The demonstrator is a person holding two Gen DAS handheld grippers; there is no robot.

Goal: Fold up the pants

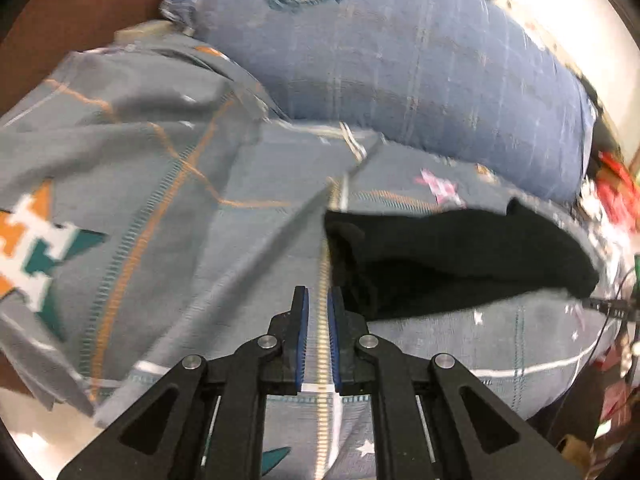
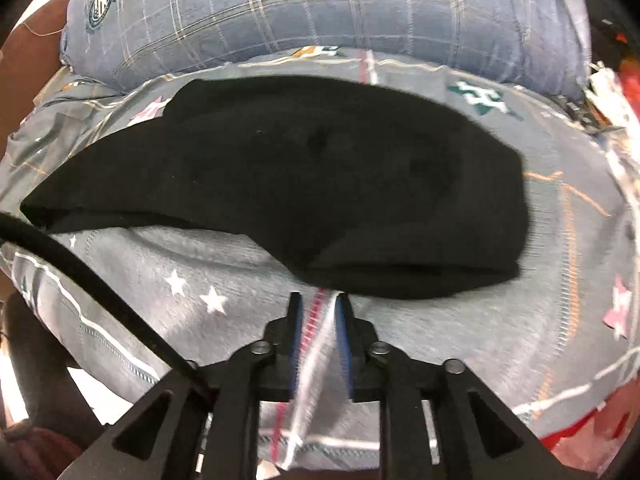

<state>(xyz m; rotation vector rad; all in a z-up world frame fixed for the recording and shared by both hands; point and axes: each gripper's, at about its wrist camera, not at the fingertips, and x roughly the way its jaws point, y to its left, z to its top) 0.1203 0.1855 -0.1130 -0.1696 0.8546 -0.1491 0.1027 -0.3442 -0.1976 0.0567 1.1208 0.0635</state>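
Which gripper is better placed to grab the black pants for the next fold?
Right. The right gripper faces the black pants centrally, near their folded edge. The left gripper sits off their end, pants to its right.

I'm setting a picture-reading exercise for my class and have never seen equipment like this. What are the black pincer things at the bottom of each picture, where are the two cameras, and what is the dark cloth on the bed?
Each black pincer is a hand-held two-finger gripper; a person carries one in each hand. A wide-angle camera on each looks forward along its fingers, so the left gripper shows in one picture and the right gripper in the other. Both views show black pants, already folded over, lying on a grey patterned bedsheet. A blue checked pillow lies behind. Both grippers are slightly open, holding nothing, hovering beside the pants' near edge.
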